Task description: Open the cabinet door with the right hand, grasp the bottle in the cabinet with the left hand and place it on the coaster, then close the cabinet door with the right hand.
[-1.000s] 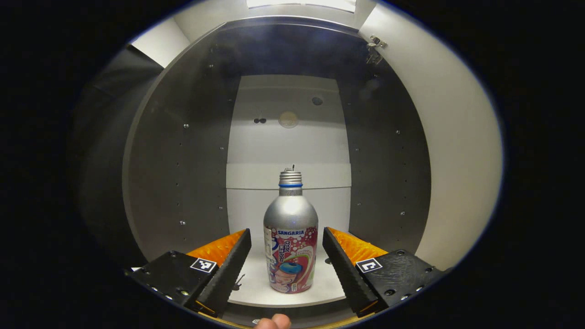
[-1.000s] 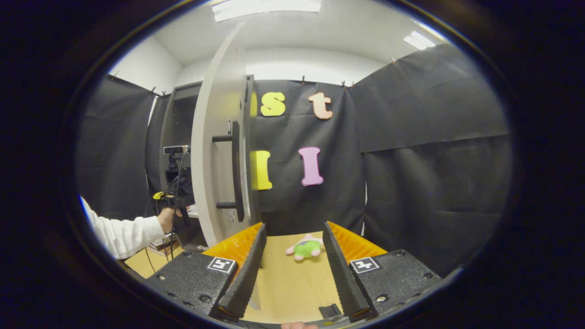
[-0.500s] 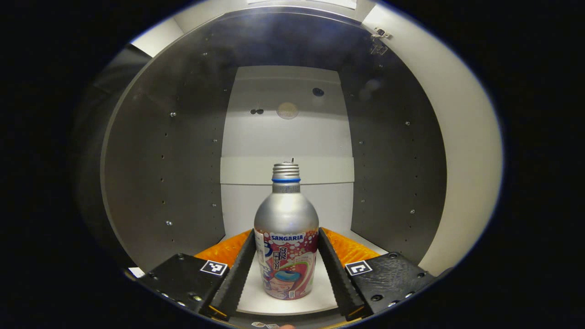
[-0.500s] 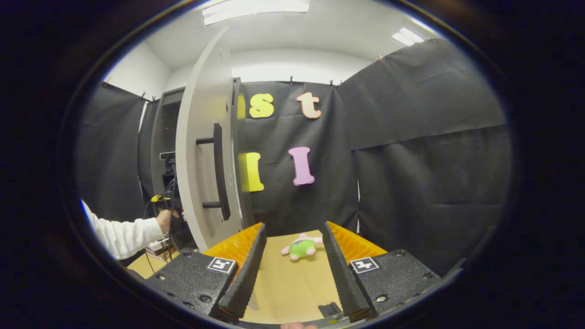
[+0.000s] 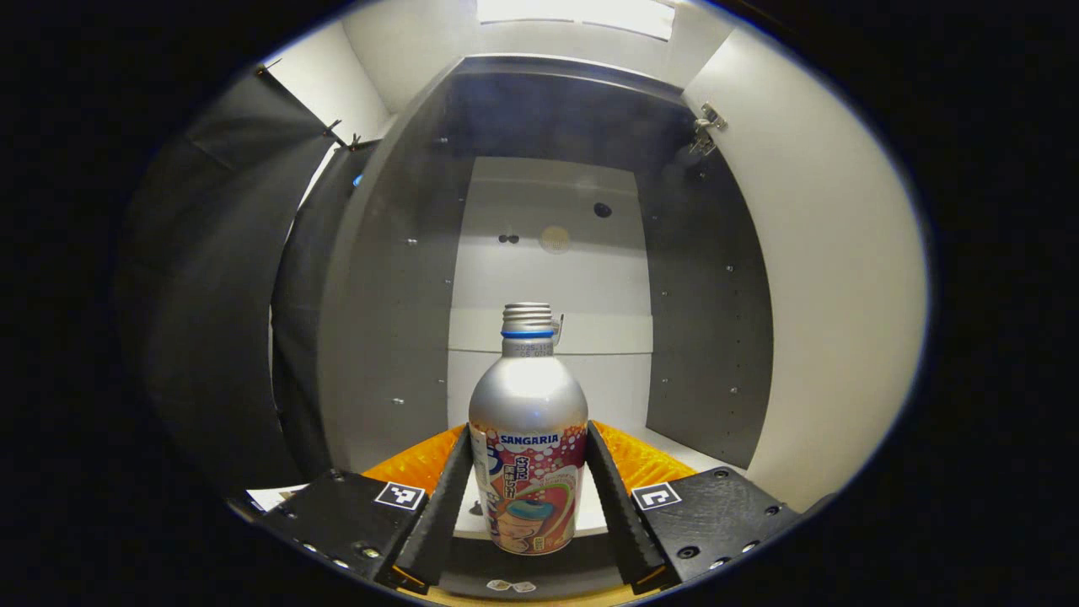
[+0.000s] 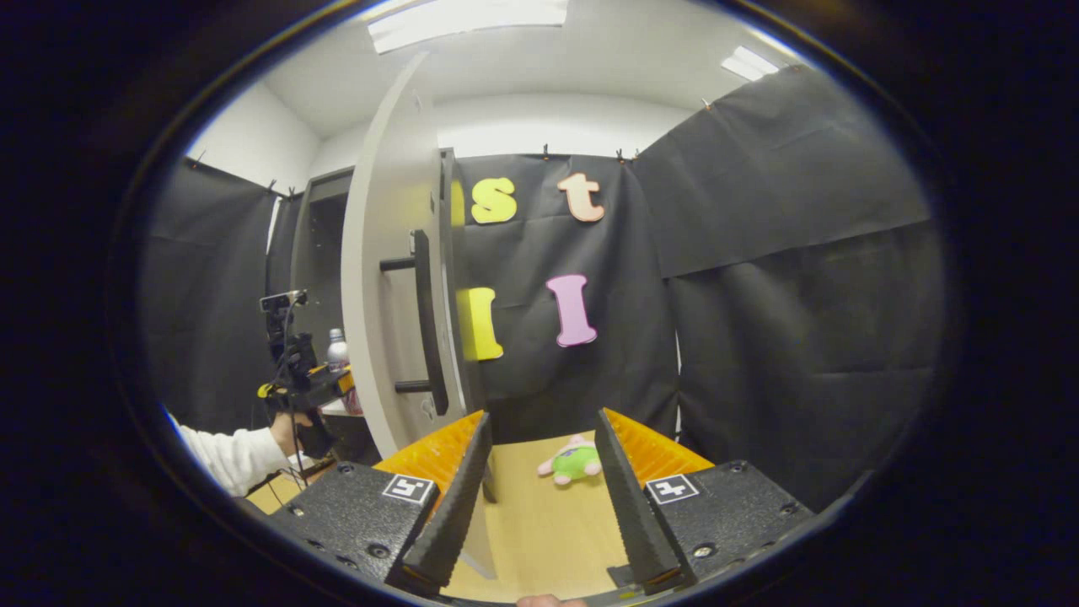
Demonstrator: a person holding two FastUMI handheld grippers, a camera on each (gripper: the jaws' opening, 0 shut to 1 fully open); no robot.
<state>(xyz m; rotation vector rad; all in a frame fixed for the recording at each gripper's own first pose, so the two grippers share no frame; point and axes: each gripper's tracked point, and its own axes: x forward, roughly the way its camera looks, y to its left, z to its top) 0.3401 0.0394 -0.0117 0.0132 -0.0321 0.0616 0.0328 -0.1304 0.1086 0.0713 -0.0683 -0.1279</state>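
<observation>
The left tongs (image 5: 528,497) were clamped on the lower labelled body of the aluminium bottle (image 5: 528,421), both fingers against its sides, holding it upright at the open cabinet (image 5: 405,278) mouth, seemingly clear of the shelf. Its thin metal wall looked smooth, light and easily dented, so a low, moderate squeeze suited it. The rig rule forbids reading its label. The right tongs (image 6: 539,497) stood wide and empty over the counter (image 6: 539,531), beside the open cabinet door (image 6: 383,278).
</observation>
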